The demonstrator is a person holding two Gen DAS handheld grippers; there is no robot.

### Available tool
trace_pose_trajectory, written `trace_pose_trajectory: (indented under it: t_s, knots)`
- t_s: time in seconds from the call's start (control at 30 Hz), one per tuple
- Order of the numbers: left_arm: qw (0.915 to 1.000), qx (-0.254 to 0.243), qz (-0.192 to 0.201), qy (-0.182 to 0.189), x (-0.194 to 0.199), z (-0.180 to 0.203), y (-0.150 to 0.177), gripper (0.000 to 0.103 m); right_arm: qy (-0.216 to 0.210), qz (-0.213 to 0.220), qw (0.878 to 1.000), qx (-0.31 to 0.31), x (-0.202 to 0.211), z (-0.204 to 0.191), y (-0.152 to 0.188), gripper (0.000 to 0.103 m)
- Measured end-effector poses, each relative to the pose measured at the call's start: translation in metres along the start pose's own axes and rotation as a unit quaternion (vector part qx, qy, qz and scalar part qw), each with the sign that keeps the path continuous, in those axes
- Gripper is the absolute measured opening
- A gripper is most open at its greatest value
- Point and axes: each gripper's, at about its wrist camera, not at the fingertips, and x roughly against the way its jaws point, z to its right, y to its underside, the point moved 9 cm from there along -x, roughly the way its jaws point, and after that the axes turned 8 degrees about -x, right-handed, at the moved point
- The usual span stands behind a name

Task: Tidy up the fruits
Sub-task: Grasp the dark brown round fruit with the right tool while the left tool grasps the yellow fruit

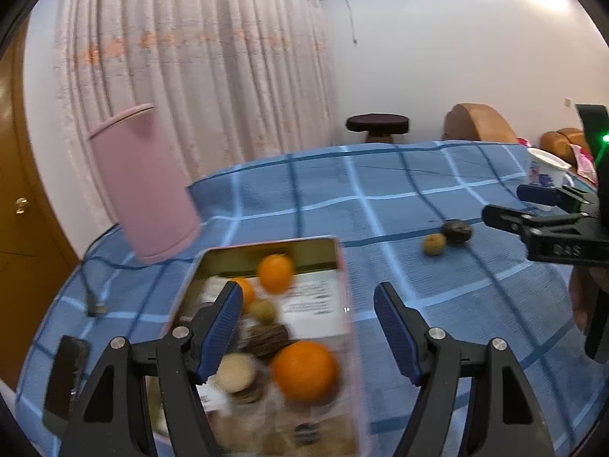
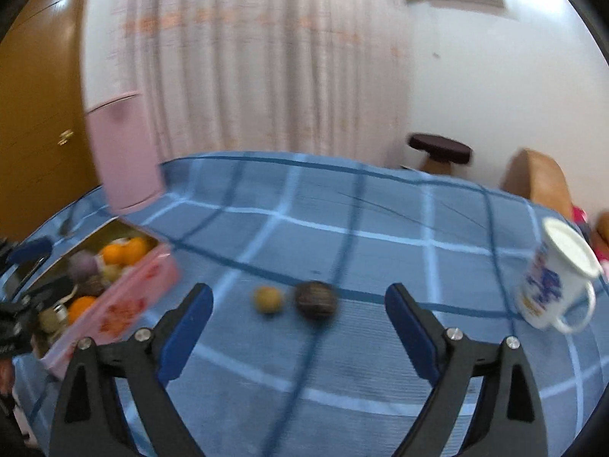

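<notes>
A pink tin box (image 1: pixel 323 242) (image 2: pixel 125 306) on the blue checked tablecloth holds oranges (image 1: pixel 304 371) (image 2: pixel 123 253), dark round fruits and small yellowish ones. A small yellow-brown fruit (image 1: pixel 434 244) (image 2: pixel 268 299) and a dark round fruit (image 1: pixel 458 231) (image 2: pixel 316 299) lie together on the cloth, right of the box. My left gripper (image 1: pixel 308 323) is open and empty, hovering over the box's right part. My right gripper (image 2: pixel 298 321) is open and empty, just in front of the two loose fruits; it shows at the right edge of the left wrist view (image 1: pixel 510 205).
A tall pink cylinder container (image 1: pixel 142 182) (image 2: pixel 123 152) stands behind the box. A white printed mug (image 2: pixel 552 276) (image 1: pixel 546 175) stands at the table's right. A dark phone-like object (image 1: pixel 64 375) and a cable (image 1: pixel 93 285) lie at the left edge. A stool (image 1: pixel 377 125) stands beyond.
</notes>
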Motion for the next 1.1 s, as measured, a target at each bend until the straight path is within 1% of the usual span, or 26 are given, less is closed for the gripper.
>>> trace_pose_trajectory:
  t_s: [0.07,0.13,0.2,0.27,0.33,0.37,0.4,0.47,0.57,0.6,0.67,0.7,0.77,0.83,0.93,1.03,1.1]
  knots:
    - [0.9999,-0.001,0.001,0.013,-0.004,0.013,-0.006,0.073,0.009,-0.005,1.000,-0.009,-0.005,0.010,-0.003,0.094]
    - [0.9997,-0.005,0.002,0.023,-0.010,0.027,-0.013,0.073,0.008,-0.012,1.000,-0.014,-0.011,0.011,-0.005,0.092]
    - [0.9996,-0.012,0.000,0.027,-0.016,0.038,-0.019,0.073,0.002,-0.026,1.000,-0.014,-0.019,0.008,-0.005,0.083]
    - [0.9995,-0.016,-0.004,0.025,-0.022,0.044,-0.021,0.073,0.001,-0.041,0.999,-0.011,-0.028,0.004,-0.003,0.076]
    - [0.9994,-0.024,-0.007,0.022,-0.027,0.048,-0.021,0.073,-0.003,-0.060,0.998,-0.013,-0.038,0.002,0.000,0.074]
    - [0.9994,-0.027,-0.009,0.019,-0.028,0.049,-0.021,0.073,-0.005,-0.068,0.998,-0.015,-0.043,0.001,0.002,0.073]
    - [0.9994,-0.028,-0.012,0.016,-0.031,0.048,-0.019,0.073,-0.007,-0.073,0.997,-0.018,-0.047,0.002,0.003,0.069]
    - [0.9995,-0.027,-0.018,0.005,-0.035,0.042,-0.016,0.073,-0.014,-0.088,0.996,-0.030,-0.055,0.004,0.006,0.067]
    - [0.9995,-0.012,-0.027,0.007,-0.040,0.033,-0.012,0.073,-0.018,-0.106,0.993,-0.045,-0.065,0.009,0.012,0.061]
    - [0.9995,-0.013,-0.028,-0.004,-0.041,0.029,-0.011,0.073,-0.022,-0.111,0.992,-0.048,-0.067,0.010,0.014,0.058]
    - [0.9994,-0.015,-0.028,-0.015,-0.042,0.023,-0.011,0.073,-0.035,-0.128,0.990,-0.052,-0.071,0.009,0.019,0.057]
    - [0.9992,-0.012,-0.031,-0.023,-0.044,0.018,-0.010,0.073,-0.042,-0.137,0.988,-0.054,-0.073,0.007,0.023,0.053]
    - [0.9988,-0.002,-0.038,-0.029,-0.046,0.012,-0.009,0.073,-0.052,-0.136,0.988,-0.054,-0.072,0.004,0.022,0.046]
    - [0.9992,0.002,-0.033,-0.024,-0.043,0.013,-0.012,0.073,-0.050,-0.135,0.988,-0.046,-0.072,0.002,0.023,0.046]
    - [0.9996,-0.008,-0.023,-0.012,-0.038,0.028,-0.022,0.073,-0.053,-0.127,0.989,-0.052,-0.068,0.006,0.022,0.045]
    - [0.9996,-0.017,-0.020,0.014,-0.043,0.050,-0.033,0.073,-0.021,-0.099,0.994,-0.050,-0.058,0.020,0.015,0.046]
    - [0.9988,-0.021,-0.028,0.033,-0.053,0.065,-0.037,0.073,-0.004,-0.084,0.995,-0.055,-0.052,0.033,0.012,0.045]
